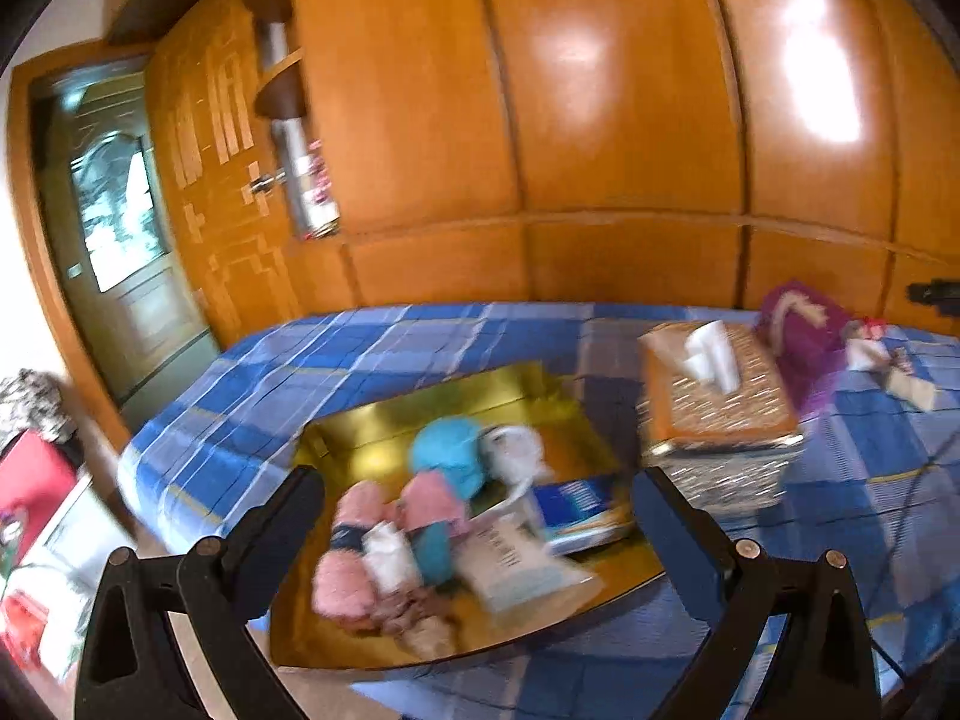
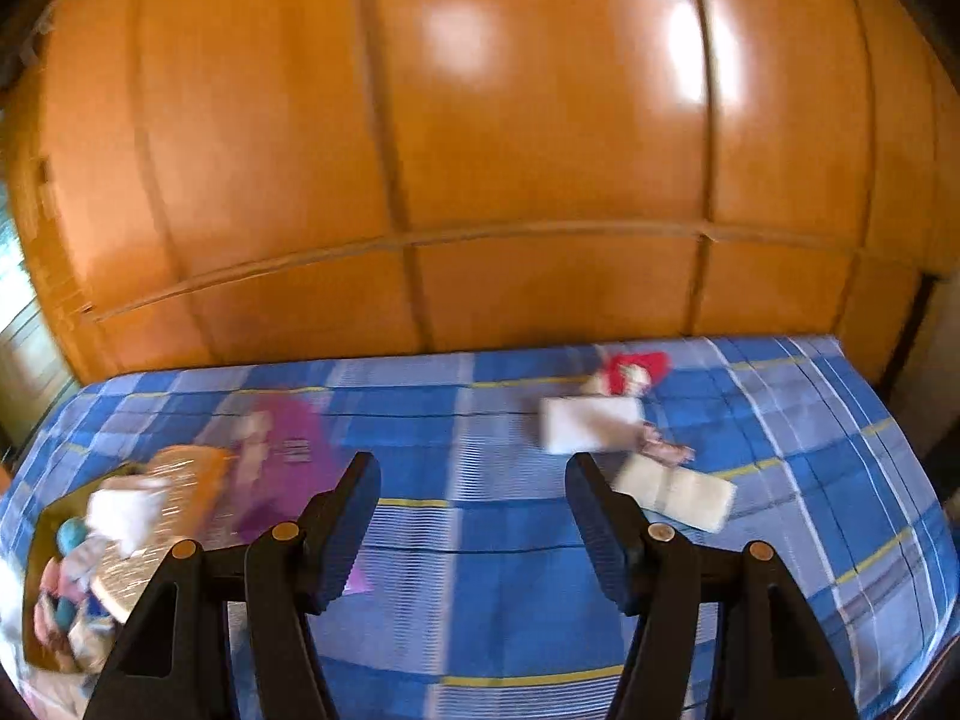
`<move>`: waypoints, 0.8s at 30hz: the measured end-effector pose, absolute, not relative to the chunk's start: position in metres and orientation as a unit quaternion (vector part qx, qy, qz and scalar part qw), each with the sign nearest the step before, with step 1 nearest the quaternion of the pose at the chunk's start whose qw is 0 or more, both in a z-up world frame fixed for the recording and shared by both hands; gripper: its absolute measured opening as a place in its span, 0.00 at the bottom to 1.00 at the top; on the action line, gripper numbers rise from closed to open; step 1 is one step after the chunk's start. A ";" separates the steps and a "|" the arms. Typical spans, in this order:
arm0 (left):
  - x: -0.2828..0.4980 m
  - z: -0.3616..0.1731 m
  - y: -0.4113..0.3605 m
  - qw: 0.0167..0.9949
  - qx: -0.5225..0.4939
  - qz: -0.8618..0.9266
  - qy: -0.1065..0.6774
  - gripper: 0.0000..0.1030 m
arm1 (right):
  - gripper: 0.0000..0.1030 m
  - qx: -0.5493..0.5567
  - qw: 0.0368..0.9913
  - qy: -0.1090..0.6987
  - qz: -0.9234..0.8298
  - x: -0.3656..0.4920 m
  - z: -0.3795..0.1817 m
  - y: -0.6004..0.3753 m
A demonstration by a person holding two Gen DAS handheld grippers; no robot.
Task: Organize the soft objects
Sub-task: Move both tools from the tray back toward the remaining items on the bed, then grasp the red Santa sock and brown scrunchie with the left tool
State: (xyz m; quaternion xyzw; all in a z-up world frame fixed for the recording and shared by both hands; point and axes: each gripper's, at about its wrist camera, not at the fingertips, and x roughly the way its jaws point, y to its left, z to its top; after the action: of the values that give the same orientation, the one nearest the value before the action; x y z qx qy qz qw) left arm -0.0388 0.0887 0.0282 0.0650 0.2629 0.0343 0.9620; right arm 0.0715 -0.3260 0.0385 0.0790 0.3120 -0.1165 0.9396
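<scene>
A gold tray (image 1: 384, 420) lies on the blue plaid bed and holds pink rolled cloths (image 1: 354, 540), a turquoise bundle (image 1: 447, 456), a white cloth (image 1: 513, 450) and flat packets. My left gripper (image 1: 474, 498) hangs open above the tray with nothing between its fingers. In the right wrist view my right gripper (image 2: 474, 474) stands open and empty over bare bedspread. Beyond it lie a white folded cloth (image 2: 585, 423), a cream folded cloth (image 2: 678, 498), a patterned scrap (image 2: 663, 450) and a red item (image 2: 636, 367). The tray (image 2: 45, 531) shows at far left.
A glittery tissue box (image 1: 720, 408) stands right of the tray, with a purple bag (image 1: 801, 330) behind it. Orange wooden wardrobe doors (image 1: 600, 120) back the bed. A door (image 1: 114, 222) and clutter on the floor (image 1: 36, 540) sit at the left.
</scene>
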 end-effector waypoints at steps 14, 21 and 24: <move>-0.010 0.075 -0.059 0.945 0.128 -0.195 0.231 1.00 | 0.63 0.293 0.844 0.355 -0.276 0.058 -0.047 -0.500; 0.002 0.066 -0.140 0.918 0.178 -0.252 0.250 1.00 | 0.63 0.336 0.833 0.350 -0.267 0.047 -0.051 -0.511; 0.004 0.060 -0.167 0.908 0.201 -0.269 0.250 1.00 | 0.63 0.351 0.826 0.351 -0.266 0.046 -0.054 -0.515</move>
State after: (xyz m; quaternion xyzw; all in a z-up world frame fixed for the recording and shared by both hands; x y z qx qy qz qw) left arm 0.0037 -0.1673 0.0603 0.2009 0.2503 -0.2687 0.9082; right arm 0.0461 -0.5145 -0.0544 0.3514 0.3513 -0.2656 0.8262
